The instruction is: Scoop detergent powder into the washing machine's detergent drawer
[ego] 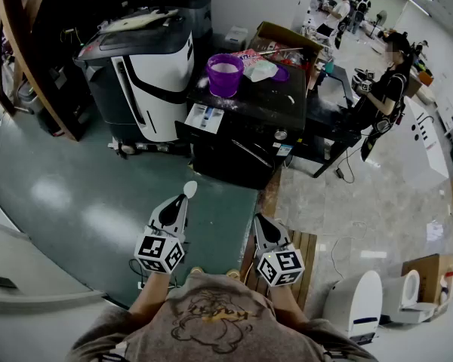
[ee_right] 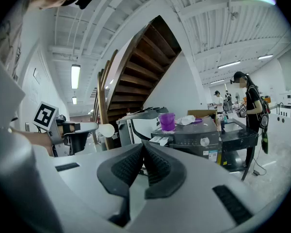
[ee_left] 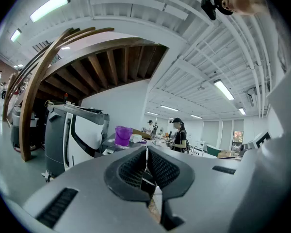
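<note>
A person stands well back from the machine, the left claw clamped tight on the handle of a small white plastic scoop. The scoop's long axis runs on from the claw, its round bowl leading, away from the person and toward the appliance; whether the bowl faces up cannot be told. Ahead, the white-and-blue detergent drawer appears to stand pulled out of the black front-loading washing machine, just below the purple plastic tub of white powder on its top. The right claw is closed on nothing. The approach looks barely begun: the scoop should probably enter the tub bowl-first, come out level, and make the short drop to the drawer without tilting.
</note>
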Demonstrator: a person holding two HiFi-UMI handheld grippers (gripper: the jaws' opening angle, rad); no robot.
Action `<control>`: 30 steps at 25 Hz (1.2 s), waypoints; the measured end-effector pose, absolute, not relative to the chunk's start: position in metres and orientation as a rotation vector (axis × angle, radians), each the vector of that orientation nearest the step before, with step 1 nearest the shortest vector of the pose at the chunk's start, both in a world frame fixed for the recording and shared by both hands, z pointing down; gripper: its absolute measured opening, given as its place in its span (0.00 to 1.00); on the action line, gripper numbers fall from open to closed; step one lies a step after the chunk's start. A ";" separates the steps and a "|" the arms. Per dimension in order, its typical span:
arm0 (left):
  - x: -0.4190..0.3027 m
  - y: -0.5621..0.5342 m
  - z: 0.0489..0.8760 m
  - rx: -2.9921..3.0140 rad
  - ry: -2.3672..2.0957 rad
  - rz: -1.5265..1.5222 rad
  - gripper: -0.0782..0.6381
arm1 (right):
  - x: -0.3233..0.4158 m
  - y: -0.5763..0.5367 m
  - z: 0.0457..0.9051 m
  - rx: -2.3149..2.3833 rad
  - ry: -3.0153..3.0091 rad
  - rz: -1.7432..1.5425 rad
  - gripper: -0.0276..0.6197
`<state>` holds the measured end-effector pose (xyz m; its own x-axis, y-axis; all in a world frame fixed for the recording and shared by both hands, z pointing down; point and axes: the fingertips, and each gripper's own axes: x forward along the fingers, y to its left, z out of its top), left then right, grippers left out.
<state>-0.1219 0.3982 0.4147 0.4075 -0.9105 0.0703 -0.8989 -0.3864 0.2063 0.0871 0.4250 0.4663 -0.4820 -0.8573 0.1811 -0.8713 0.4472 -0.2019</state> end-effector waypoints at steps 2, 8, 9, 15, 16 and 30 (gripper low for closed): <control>-0.124 0.397 0.414 2.453 -1.602 -0.080 0.14 | 0.085 0.424 0.467 1.574 -2.628 0.418 0.04; -0.134 0.395 0.412 2.466 -1.589 -0.082 0.14 | 0.072 0.421 0.466 1.581 -2.621 0.414 0.04; -0.136 0.395 0.411 2.470 -1.586 -0.082 0.14 | 0.070 0.421 0.466 1.586 -2.617 0.415 0.04; -0.150 0.392 0.410 2.509 -1.540 -0.081 0.14 | 0.055 0.420 0.467 1.636 -2.585 0.422 0.05; -0.152 0.392 0.411 2.518 -1.529 -0.082 0.14 | 0.052 0.421 0.467 1.648 -2.579 0.422 0.05; -0.178 0.375 0.421 2.533 -1.484 -0.110 0.14 | 0.029 0.411 0.476 1.699 -2.542 0.425 0.05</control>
